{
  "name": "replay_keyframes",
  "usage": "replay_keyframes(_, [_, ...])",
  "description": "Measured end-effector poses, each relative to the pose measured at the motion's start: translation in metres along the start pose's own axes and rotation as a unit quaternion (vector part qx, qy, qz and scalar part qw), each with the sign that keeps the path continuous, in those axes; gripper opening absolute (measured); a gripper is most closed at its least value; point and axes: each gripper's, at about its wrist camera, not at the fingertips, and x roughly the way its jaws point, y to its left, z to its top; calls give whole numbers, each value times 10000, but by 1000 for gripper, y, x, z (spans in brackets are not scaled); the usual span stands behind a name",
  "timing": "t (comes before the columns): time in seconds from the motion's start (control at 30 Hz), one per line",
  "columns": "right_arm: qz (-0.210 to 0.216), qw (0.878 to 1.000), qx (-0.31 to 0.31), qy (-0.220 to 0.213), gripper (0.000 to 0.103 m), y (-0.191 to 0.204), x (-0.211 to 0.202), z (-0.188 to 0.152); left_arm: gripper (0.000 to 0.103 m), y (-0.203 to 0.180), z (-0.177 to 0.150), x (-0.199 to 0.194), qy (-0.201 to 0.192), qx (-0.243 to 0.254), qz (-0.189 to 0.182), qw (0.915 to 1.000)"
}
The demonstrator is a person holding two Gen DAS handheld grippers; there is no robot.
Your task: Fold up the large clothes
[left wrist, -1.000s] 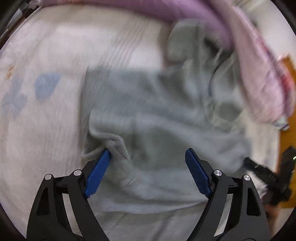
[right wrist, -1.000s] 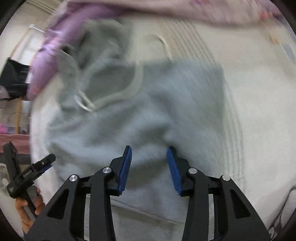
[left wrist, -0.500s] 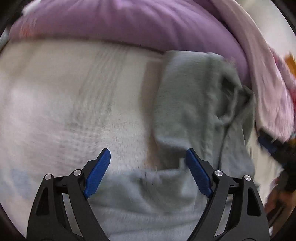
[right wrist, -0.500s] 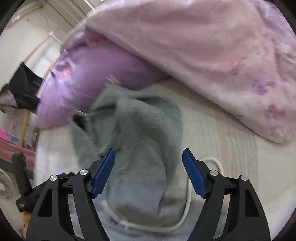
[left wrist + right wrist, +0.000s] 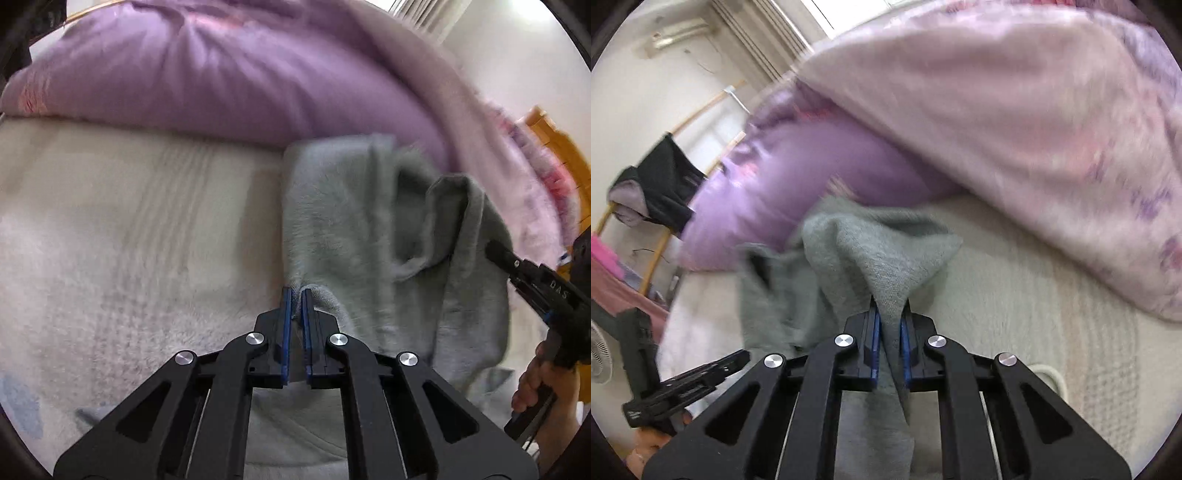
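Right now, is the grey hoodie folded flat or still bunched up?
Bunched up. The grey hoodie lies in loose humps, pinched by both the left gripper and right gripper.

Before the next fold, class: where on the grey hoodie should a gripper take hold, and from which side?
Grip the grey hoodie at an edge, coming in from the near side over the bed. Its edges lie thin and reachable; both the left gripper and the right gripper are pinching it there.

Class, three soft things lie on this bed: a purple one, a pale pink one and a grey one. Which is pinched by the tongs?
The grey hoodie; both tongs are shut on it. The purple pillow and pink blanket lie untouched.
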Motion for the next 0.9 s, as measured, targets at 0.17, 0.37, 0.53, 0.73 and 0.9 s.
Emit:
replay_keyframes(0.17, [484, 9973, -515, -202, 8, 35, -70, -15, 5, -8, -12, -71, -533, 164, -355, 9978])
replay_keyframes(0.37, [827, 9938, -535, 510, 8, 48, -147, -87, 5, -14, -84, -134, -262, 191, -446, 9985])
replay_keyframes(0.53, [-32, 9828, 206, 1837, 37, 14, -160, -164, 7, -1, -153, -151, 773, -336, -508, 9951])
replay_keyframes(0.73, [-26, 9941, 850, 674, 66, -5, -200, -124, 52, -10, -121, -168, 369, -391, -377, 9978])
replay_keyframes(0.9, [-68, 9947, 603, 829, 72, 3, -126, -74, 76, -36, -64, -132, -133, -204, -158, 9996])
